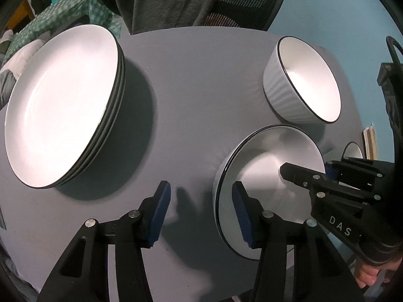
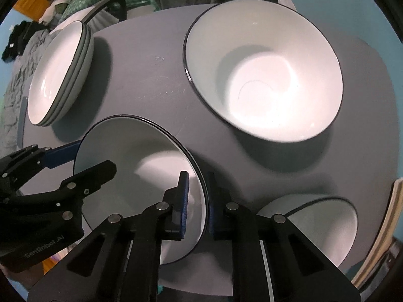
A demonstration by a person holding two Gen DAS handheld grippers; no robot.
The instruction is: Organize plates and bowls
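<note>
While both grippers are crowded around the same dish, here's how it all sits: there's a near bowl point(image 1: 267, 176) on the gray table point(image 1: 191, 95), white inside with a thin dark rim, and in both views its rim looks doubled, so it could be two bowls nested, can't say for sure. The left gripper point(image 1: 201, 209) has its blue-padded fingers spread wide, one pad out over bare tabletop and the other inside the bowl's left edge, so the wall sits between them with nothing pinched. From the right wrist view you can see the right gripper point(image 2: 197, 201) straddling the opposite rim of that same near bowl point(image 2: 141, 176), one blue pad inside and one outside the wall, a narrow gap with the rim running through it. Whether the pads are actually pressing on the rim I honestly can't tell, it looks close but there's a sliver of space on the inner side. Further back on the right there's a ribbed bowl point(image 1: 302, 80) standing alone, well apart from the near one. On the left side of the table is a stack of plates point(image 1: 65, 103), looks like three or so, sitting neatly. The right wrist view also catches another small bowl point(image 2: 325, 224) at the table's near right edge, partly hidden behind the gripper finger. Behind the table there's a chair point(image 1: 241, 2) with a dark towel point(image 1: 171, 0) draped over it.
</note>
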